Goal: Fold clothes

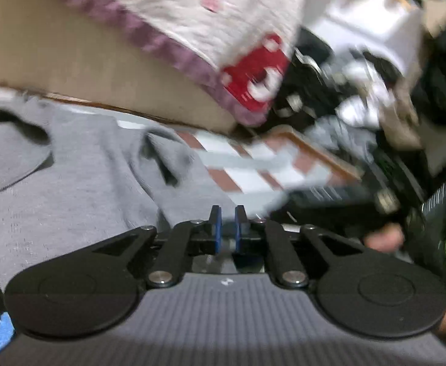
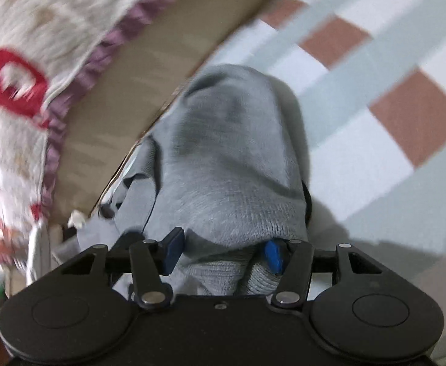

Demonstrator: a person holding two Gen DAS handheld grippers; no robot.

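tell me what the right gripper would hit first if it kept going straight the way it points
The grey garment: it is already bunched between the right gripper fingers and humps up directly ahead; the checked cloth lies beyond.

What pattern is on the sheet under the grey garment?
Checked sheet: white, pale grey-green and reddish-brown squares; right wrist view.

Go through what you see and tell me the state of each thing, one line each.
Grey garment: rumpled, bunched between the right gripper's fingers, not yet folded.
Left gripper: nearly shut, nothing between its pads.
Right gripper: jaws wide apart, grey cloth lying between them.
Checked sheet: spread flat under the garment.
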